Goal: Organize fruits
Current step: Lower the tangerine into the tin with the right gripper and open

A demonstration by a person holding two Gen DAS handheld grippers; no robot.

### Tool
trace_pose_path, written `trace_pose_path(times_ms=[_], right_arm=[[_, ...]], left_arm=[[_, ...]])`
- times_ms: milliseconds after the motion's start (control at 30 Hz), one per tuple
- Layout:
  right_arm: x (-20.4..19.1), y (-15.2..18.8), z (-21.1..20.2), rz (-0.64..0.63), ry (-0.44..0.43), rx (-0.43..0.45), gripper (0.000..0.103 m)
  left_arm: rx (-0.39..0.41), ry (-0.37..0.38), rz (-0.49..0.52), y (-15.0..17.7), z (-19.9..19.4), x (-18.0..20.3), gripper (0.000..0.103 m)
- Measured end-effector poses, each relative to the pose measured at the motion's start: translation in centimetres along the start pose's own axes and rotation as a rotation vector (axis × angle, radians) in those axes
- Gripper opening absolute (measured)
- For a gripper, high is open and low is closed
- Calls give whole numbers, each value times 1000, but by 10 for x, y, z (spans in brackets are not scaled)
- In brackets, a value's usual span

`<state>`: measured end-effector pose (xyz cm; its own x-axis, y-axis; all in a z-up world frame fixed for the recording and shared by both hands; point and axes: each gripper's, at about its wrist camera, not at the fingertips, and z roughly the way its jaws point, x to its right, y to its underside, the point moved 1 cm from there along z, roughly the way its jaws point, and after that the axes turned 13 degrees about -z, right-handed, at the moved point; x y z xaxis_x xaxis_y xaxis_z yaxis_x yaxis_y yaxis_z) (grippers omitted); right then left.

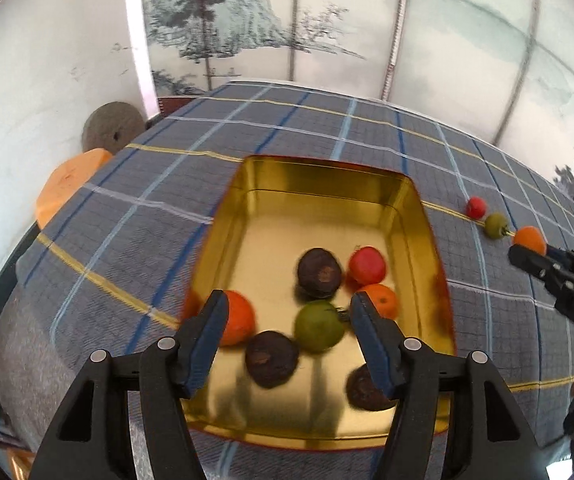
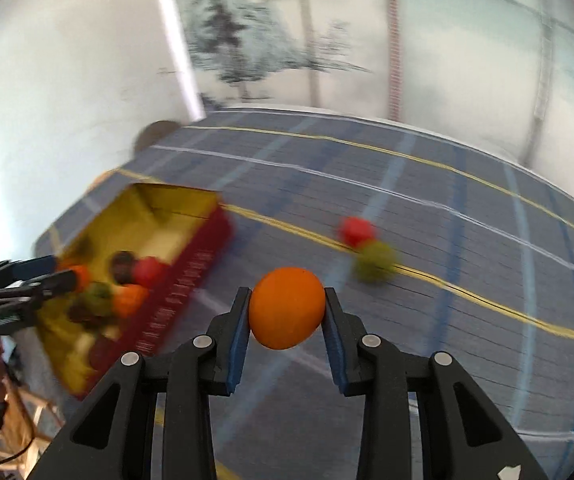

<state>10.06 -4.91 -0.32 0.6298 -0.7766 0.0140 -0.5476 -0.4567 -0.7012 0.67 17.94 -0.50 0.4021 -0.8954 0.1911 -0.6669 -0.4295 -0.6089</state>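
A gold tin tray (image 1: 415, 208) sits on the plaid cloth and holds several fruits: dark brown ones, a red one (image 1: 367, 265), two oranges and a green fruit (image 1: 319, 330). My left gripper (image 1: 287, 308) hangs open above the tray, nothing pressed between its pads. My right gripper (image 2: 287, 296) is shut on an orange fruit (image 2: 286, 307), lifted above the cloth. On the cloth behind it lie a red fruit (image 2: 356, 230) and a green fruit (image 2: 375, 261). The right gripper (image 1: 521, 254) also shows in the left wrist view, holding the orange (image 1: 529, 238).
The tray (image 2: 203, 264) has red outer walls and lies left of the right gripper. A grey stone disc (image 1: 113, 126) and an orange cushion (image 1: 71, 182) sit past the table's far left edge. A painted screen stands behind the table.
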Motion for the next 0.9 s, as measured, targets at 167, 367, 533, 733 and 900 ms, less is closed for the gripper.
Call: trace_pose_path(times_ms=[167, 367, 533, 733, 900], right_arm=[[-57, -23, 14, -90, -110, 11, 32], [-104, -38, 41, -164, -169, -15, 32], [-125, -40, 58, -201, -183, -45, 32], [-132, -43, 76, -208, -180, -72, 32], [-136, -43, 79, -223, -177, -79, 33]], left_arm=[[4, -29, -50, 2, -6, -21, 64], [-10, -42, -94, 5, -8, -41, 64], [-21, -52, -120, 8, -9, -56, 64], [-37, -66, -122, 10, -6, -60, 64], [-47, -68, -109, 12, -3, -58, 64]])
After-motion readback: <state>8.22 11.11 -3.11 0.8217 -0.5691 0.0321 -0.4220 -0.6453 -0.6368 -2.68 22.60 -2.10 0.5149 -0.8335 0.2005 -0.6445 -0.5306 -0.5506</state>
